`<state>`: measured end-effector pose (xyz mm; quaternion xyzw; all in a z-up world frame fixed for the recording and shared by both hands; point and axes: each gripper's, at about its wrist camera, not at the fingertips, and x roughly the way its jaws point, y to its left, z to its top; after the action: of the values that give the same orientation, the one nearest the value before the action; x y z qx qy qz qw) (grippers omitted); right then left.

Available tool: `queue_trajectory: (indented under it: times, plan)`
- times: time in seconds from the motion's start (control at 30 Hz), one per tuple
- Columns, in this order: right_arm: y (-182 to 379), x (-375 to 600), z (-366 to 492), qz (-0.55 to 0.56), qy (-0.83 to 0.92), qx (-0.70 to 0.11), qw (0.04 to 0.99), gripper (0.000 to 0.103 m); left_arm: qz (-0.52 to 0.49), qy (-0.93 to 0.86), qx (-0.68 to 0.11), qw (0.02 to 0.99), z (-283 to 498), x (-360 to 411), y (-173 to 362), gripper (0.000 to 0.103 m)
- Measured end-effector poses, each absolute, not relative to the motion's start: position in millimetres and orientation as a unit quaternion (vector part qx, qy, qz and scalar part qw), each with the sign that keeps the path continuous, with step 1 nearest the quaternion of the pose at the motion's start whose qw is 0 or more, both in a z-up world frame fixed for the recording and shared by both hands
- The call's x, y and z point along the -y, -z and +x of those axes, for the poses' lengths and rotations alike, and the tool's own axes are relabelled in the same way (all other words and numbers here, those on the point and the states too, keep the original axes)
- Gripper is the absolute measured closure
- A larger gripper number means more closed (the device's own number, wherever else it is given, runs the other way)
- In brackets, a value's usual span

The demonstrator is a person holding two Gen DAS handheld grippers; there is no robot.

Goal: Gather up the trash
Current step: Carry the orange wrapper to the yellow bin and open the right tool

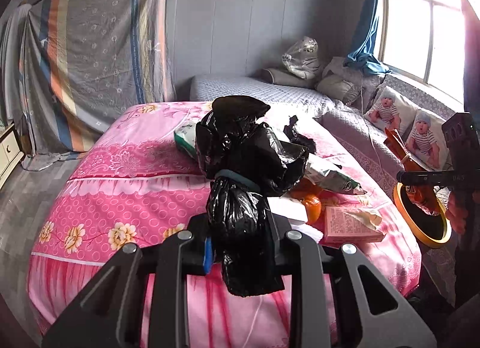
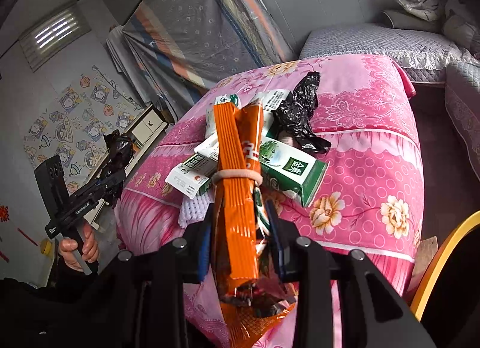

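While both grippers were already loaded, the left gripper [image 1: 240,246] was clamped on a crumpled black plastic bag cinched with a dark band [image 1: 240,168], and the right gripper [image 2: 240,246] pinched a folded orange foil snack wrapper bound with a pale rubber band [image 2: 237,186]. Both bundles looked light, soft and slick, so the firmest hold seemed to be at or just below the bands, where the film was bunched thick. On the pink floral bedspread [image 2: 375,168], more trash lay toward 12 o'clock of the right gripper: a green-and-white carton [image 2: 288,168] and a loose scrap of black plastic [image 2: 300,114]. From the left wrist view, an orange fruit [image 1: 312,202] and a torn pink cardboard box [image 1: 351,225] sat at 2 o'clock, beside the round black bin with a yellow rim [image 1: 426,219]. The carton looked stiff enough to pinch across its flat sides.
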<state>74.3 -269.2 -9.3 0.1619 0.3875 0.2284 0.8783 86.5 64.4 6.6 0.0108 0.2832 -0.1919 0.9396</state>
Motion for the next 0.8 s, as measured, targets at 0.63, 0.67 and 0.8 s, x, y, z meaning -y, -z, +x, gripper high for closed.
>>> queue_trajectory:
  times: [0.63, 0.67, 0.8]
  plan:
    - [-1.9, 434.6, -15.5, 0.268, 0.007, -0.303, 0.915, 0.073, 0.052, 0.385, -0.285, 0.876, 107.9, 125.5, -27.0, 0.079]
    - [-2.6, 442.6, -22.3, 0.268, 0.023, -0.298, 0.916, 0.073, 0.055, 0.392, -0.286, 0.872, 108.2, 136.1, -25.9, 0.079]
    - [-2.5, 471.9, -46.2, 0.280, 0.074, -0.282, 0.915, 0.073, 0.062, 0.422, -0.289, 0.857, 108.9, 178.3, -21.9, 0.079]
